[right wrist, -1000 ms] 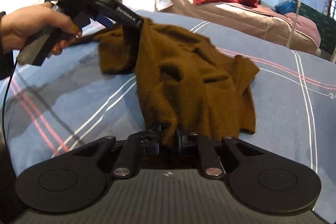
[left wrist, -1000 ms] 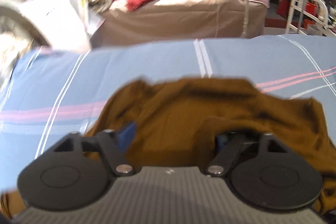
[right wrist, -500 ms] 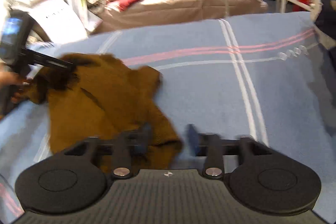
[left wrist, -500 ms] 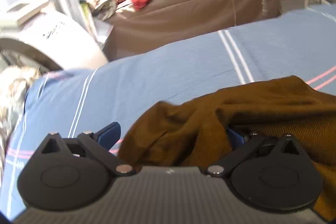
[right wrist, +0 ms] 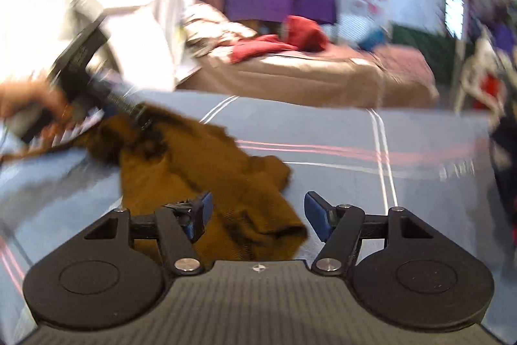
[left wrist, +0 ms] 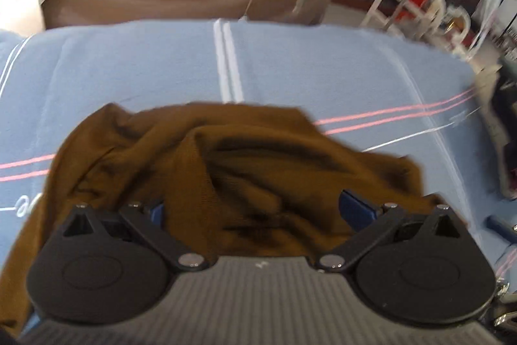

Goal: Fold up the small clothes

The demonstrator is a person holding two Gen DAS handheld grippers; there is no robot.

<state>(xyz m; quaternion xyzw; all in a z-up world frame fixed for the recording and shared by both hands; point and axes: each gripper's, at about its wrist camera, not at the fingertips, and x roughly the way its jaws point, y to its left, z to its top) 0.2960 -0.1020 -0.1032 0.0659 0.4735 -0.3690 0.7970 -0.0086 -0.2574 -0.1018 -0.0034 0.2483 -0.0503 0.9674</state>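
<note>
Fabric fills the lower left wrist view: a brown knitted garment (left wrist: 258, 170) lies crumpled on the blue striped bedsheet (left wrist: 307, 67). The left gripper (left wrist: 258, 210) has just been opening and stands spread wide over the cloth, its blue pads clear of it. In the right wrist view the garment (right wrist: 206, 177) stretches diagonally from upper left to lower right. The right gripper (right wrist: 257, 214) gapes wide, the garment's near corner loose between its pads.
</note>
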